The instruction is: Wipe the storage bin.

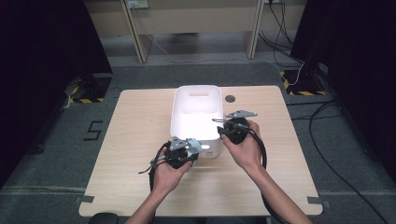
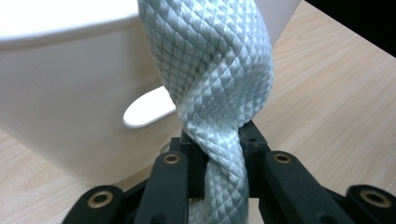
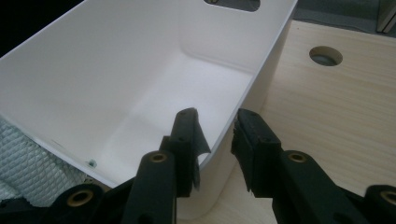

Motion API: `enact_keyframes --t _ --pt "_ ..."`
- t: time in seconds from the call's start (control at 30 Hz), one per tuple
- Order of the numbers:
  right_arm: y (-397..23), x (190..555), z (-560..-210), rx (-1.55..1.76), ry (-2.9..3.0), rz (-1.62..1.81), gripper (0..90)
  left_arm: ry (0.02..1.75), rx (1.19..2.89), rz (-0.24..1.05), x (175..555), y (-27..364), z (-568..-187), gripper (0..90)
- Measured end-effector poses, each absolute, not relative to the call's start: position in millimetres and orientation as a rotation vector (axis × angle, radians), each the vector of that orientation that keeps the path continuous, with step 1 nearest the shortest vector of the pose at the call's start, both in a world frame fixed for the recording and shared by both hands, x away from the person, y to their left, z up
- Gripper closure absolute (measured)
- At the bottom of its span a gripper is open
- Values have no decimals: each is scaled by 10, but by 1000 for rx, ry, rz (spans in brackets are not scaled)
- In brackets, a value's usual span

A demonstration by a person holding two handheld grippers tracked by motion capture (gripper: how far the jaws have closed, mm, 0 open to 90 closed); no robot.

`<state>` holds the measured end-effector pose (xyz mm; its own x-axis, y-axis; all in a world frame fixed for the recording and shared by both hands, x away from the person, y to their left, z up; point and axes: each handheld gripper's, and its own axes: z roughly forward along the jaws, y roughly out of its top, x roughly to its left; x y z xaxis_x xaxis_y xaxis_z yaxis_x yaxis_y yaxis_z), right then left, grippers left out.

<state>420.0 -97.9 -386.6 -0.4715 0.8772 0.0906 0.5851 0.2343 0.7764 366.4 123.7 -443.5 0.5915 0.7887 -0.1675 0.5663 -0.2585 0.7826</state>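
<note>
High view: white bin [image 1: 196,100] sits mid-table [image 1: 140,186], open top, inside looks empty from here. Left gripper [image 1: 186,148] is at the bin's near wall, right gripper [image 1: 223,129] at the near right corner of the rim; both hands are in close. Left gripper view: jaws clamped on a pale woven strap [image 2: 219,88], twisted into a thick bunch right at the pinch and rising past the bin's outer wall [image 2: 70,107], just beside the handle cutout. The strap is outside the bin, touching or nearly touching the wall; can't tell which. Right gripper view: jaws straddle the bin's side wall [image 3: 261,79], one inside, one outside. The gap looks wider than the wall and I can't tell if the pads actually press, so call it apart around the rim, not a confirmed grip. The strap [image 3: 28,163] shows at lower left, at the near rim. Bin floor is bare. Judgement: strap is picked up and brought to the bin, bin is being steadied; getting the strap over the rim and letting go is left.
</note>
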Motion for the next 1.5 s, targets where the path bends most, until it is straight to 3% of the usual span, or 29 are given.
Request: enact_keyframes --t 1.5 --pt "-980 4199 -3868 1347 2149 1105 691 1147 1990 358 3698 1182 -4781 768"
